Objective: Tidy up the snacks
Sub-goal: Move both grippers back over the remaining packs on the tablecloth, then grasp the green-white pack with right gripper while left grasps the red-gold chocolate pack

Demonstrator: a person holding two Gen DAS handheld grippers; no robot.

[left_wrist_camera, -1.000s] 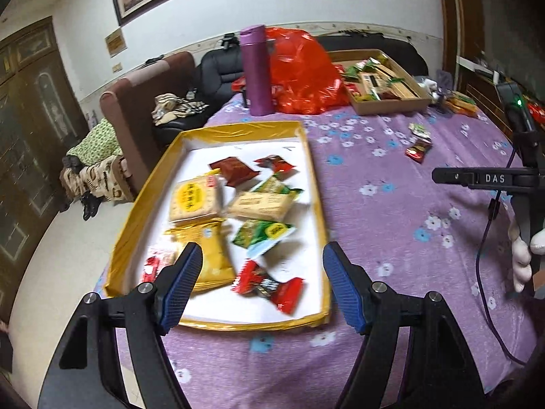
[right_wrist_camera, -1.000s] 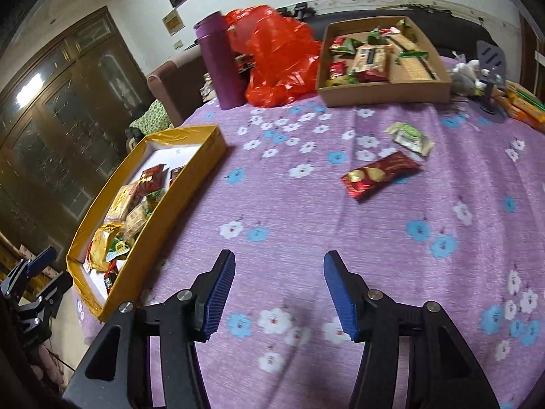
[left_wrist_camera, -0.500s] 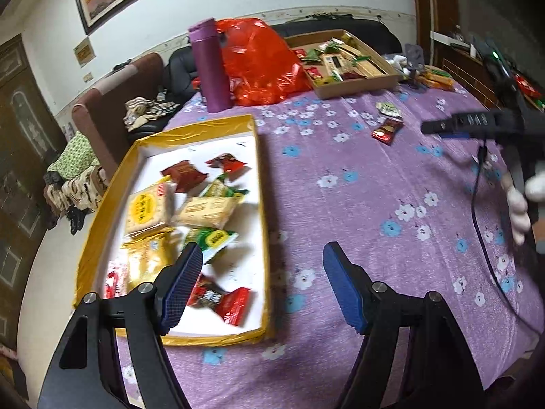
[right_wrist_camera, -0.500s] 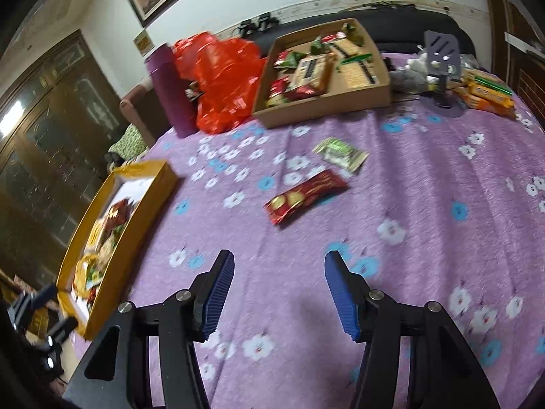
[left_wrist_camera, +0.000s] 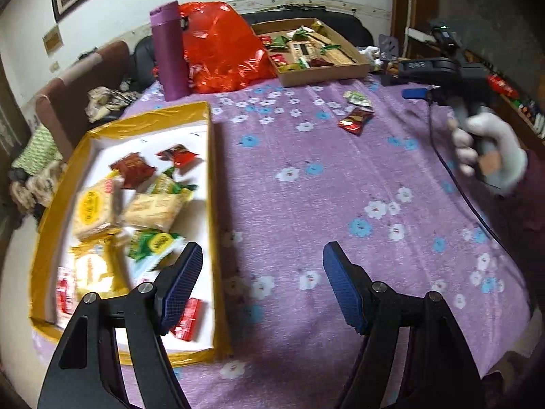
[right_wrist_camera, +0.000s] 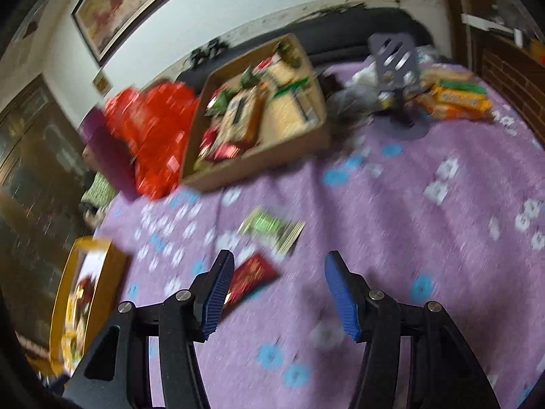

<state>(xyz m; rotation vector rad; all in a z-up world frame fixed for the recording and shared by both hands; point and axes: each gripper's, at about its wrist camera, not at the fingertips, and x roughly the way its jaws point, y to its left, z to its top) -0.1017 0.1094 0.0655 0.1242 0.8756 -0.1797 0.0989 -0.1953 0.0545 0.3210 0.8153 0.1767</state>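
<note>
The right claw point(right_wrist_camera: 277, 289), spread wide and empty, has closed on the blurred red packet point(right_wrist_camera: 250, 277); left claw point(left_wrist_camera: 262, 283) wide too.

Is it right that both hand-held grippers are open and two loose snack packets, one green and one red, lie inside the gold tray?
Not quite. The green foil snack packet and red foil snack packet lie on the purple floral tablecloth, outside the gold rectangular tray; the right wrist view shows it. Both hand-held grippers, left and right, are open.
</note>
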